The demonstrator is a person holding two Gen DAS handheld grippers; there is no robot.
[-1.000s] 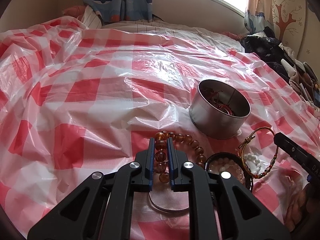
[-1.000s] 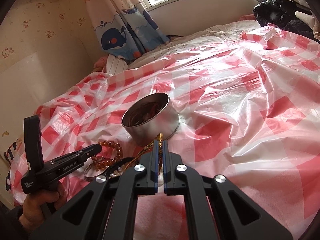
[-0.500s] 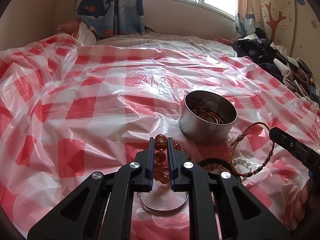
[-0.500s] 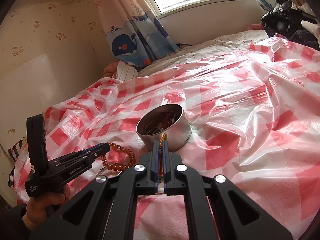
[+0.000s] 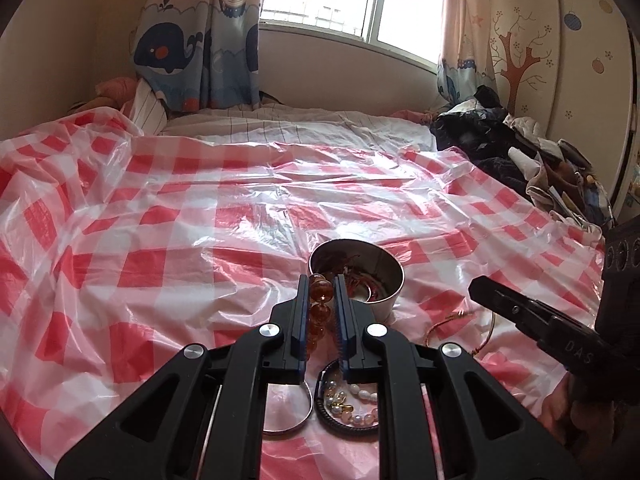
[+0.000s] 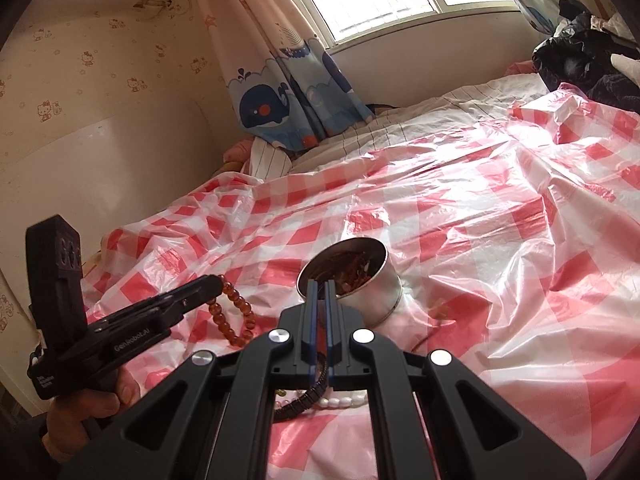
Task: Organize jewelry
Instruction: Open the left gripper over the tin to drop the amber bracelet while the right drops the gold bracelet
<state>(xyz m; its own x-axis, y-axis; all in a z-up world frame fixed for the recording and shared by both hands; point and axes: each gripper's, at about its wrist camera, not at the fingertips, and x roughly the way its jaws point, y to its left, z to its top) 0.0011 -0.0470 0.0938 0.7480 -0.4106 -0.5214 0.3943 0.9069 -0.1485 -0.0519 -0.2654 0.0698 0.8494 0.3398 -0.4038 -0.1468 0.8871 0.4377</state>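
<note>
My left gripper (image 5: 321,286) is shut on an amber bead bracelet (image 5: 320,312) and holds it in the air, just short of the round metal tin (image 5: 384,300). The bracelet hangs from the left gripper (image 6: 214,284) in the right wrist view (image 6: 232,312). The tin (image 6: 368,292) holds several reddish pieces. My right gripper (image 6: 321,286) has its fingers nearly together with nothing visible between them, near the tin's rim. A thin gold cord bracelet (image 5: 448,322) lies on the sheet right of the tin. A black ring with pearl beads (image 5: 348,404) and a silver bangle (image 5: 286,412) lie beneath my grippers.
A red-and-white checked plastic sheet (image 5: 200,220) covers the bed. A pile of dark clothes and bags (image 5: 520,152) sits at the far right edge. A whale-print curtain (image 5: 192,52) and a window are behind the bed.
My left gripper has lifted the amber bracelet off the sheet and moved toward the tin. My right gripper has risen and no longer holds the gold cord bracelet, which now lies on the sheet.
</note>
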